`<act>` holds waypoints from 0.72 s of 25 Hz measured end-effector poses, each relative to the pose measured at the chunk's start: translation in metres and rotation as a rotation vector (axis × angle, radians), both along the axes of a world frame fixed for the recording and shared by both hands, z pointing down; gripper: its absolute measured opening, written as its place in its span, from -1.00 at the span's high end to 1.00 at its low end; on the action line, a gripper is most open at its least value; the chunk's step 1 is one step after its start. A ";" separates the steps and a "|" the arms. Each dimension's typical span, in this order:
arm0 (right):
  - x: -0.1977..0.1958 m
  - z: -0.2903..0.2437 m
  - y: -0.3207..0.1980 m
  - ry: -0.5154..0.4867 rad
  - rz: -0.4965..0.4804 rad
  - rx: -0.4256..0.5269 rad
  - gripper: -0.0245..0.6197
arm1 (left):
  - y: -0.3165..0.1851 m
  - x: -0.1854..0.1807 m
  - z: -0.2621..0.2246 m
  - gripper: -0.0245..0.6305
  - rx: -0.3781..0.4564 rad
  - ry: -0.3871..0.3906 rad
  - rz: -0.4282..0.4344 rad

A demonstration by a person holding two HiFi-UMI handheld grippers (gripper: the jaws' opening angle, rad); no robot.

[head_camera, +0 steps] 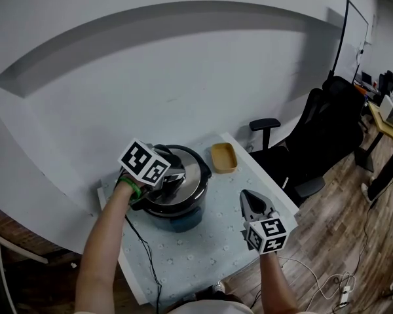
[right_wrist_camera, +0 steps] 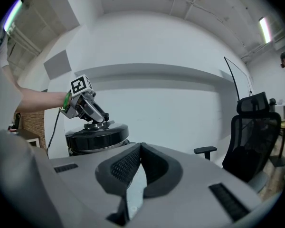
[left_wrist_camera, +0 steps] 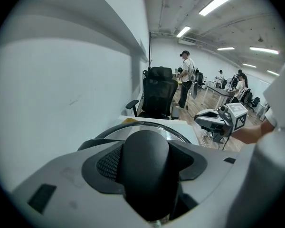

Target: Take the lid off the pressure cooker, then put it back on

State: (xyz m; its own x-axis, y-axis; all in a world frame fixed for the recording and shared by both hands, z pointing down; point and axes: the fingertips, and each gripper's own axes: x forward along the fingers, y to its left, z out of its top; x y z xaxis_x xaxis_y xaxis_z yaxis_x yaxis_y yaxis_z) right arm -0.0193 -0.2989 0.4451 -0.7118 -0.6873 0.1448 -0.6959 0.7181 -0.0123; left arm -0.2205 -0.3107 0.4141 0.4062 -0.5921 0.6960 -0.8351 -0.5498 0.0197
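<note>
The cooker (head_camera: 177, 209) is a dark round pot standing near the left edge of the white table (head_camera: 203, 250), against the wall. Its lid (head_camera: 190, 175), shiny steel with a black rim, sits on it, so the inside is hidden. The left gripper (head_camera: 167, 178) slants down from the left, its jaws clamped on the lid's black knob (left_wrist_camera: 146, 167). A black cord (head_camera: 144, 247) runs from the pot off the table's front. Just right of the cooker lies a tan tray (head_camera: 223, 157), showing only its own bottom. The right gripper (right_wrist_camera: 139, 148) hangs well apart over the table's right edge, jaws together with nothing between them.
</note>
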 end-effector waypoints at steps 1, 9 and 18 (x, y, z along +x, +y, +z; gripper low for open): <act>0.000 0.001 0.000 0.002 0.004 -0.002 0.92 | 0.000 0.000 0.001 0.08 -0.003 0.001 0.012; 0.002 0.007 0.000 0.016 0.035 -0.013 0.92 | 0.002 0.007 0.005 0.08 -0.027 0.017 0.186; 0.016 0.009 0.001 0.046 0.094 -0.016 0.92 | 0.004 0.007 0.013 0.08 -0.049 -0.010 0.411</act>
